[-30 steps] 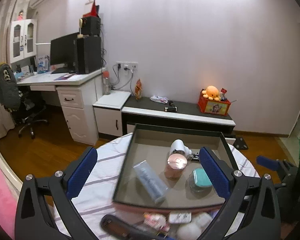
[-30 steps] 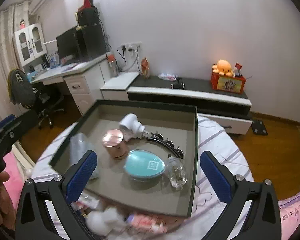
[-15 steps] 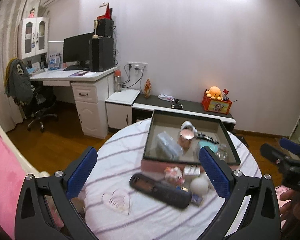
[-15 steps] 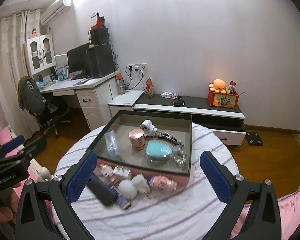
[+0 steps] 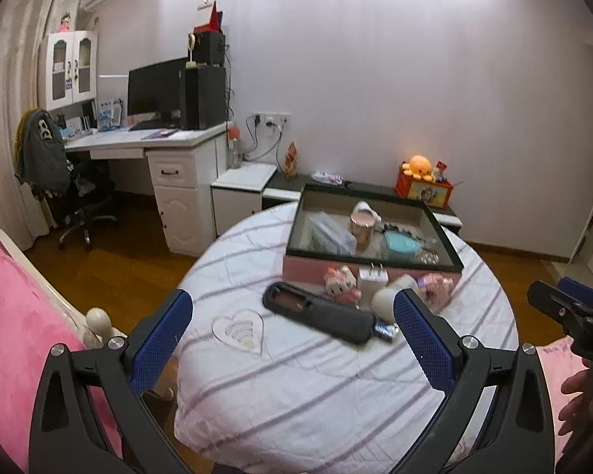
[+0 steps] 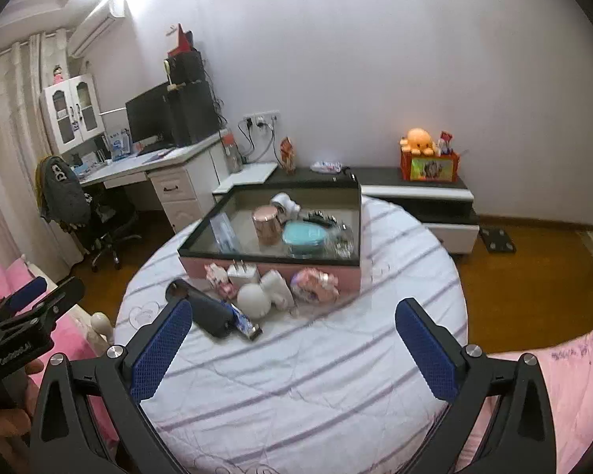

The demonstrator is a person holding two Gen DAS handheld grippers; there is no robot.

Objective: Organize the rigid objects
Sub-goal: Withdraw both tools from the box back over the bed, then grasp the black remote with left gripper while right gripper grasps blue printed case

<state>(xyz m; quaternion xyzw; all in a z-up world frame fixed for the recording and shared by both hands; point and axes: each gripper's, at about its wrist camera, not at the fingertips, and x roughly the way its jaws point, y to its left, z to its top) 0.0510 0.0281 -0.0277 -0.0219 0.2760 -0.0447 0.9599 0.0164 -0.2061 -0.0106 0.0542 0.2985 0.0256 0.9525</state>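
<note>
A pink box with a dark rim (image 5: 292,233) (image 6: 269,258) stands on the round table with a striped cloth (image 5: 296,375) (image 6: 296,375). It holds a rose-gold jar (image 5: 362,229) (image 6: 267,230), a teal case (image 5: 401,245) (image 6: 302,235), a clear packet and a white item. In front of it lie a black case (image 5: 320,312) (image 6: 203,308), a white plug adapter (image 5: 371,278) (image 6: 242,272), a small cat figure (image 5: 340,280), a white ball (image 6: 253,301) and a pink toy (image 6: 314,284). My left gripper (image 5: 292,335) and right gripper (image 6: 292,339) are both open and empty, held back from the table.
A pink bed (image 5: 8,316) lies at the left. A white desk (image 5: 158,142) with a monitor and an office chair (image 5: 71,197) stand behind. A low TV cabinet (image 6: 415,193) with an orange plush runs along the wall. Wooden floor surrounds the table.
Both grippers have pulled far back and up from above the box; the whole table is now in view. Both stay open and empty.
</note>
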